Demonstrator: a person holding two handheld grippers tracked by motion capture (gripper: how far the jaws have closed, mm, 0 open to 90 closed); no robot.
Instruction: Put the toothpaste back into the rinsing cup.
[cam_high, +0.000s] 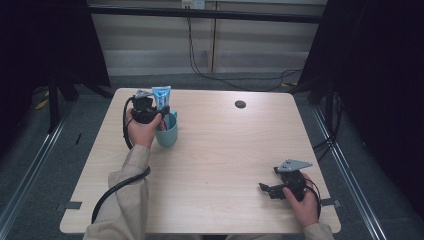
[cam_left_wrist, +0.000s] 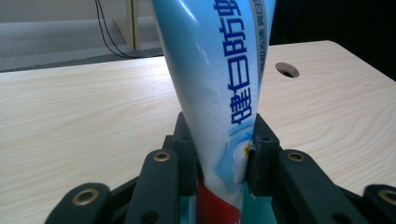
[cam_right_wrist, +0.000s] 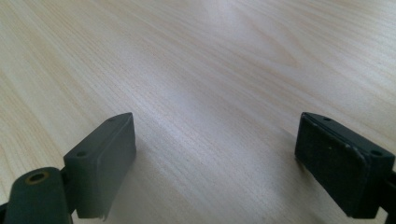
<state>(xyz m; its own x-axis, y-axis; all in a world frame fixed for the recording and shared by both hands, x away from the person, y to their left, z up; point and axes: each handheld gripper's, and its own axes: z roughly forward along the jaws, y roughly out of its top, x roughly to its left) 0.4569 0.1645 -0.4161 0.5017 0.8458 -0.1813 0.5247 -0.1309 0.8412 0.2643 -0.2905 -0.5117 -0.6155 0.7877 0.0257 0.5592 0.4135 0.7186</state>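
Left claw (cam_left_wrist: 223, 156) clamped low on soft, light, slippery toothpaste tube (cam_left_wrist: 219, 74) above teal cup (cam_high: 167, 132); best pinched near stiffer base; right claw (cam_right_wrist: 215, 158) open.

A lab or test room: a bare wooden table (cam_high: 220, 150) at centre stands on grey carpet (cam_high: 200, 80), black curtains (cam_high: 380, 75) hang at both sides, and cables (cam_high: 210, 70) trail from the wall at upper centre.
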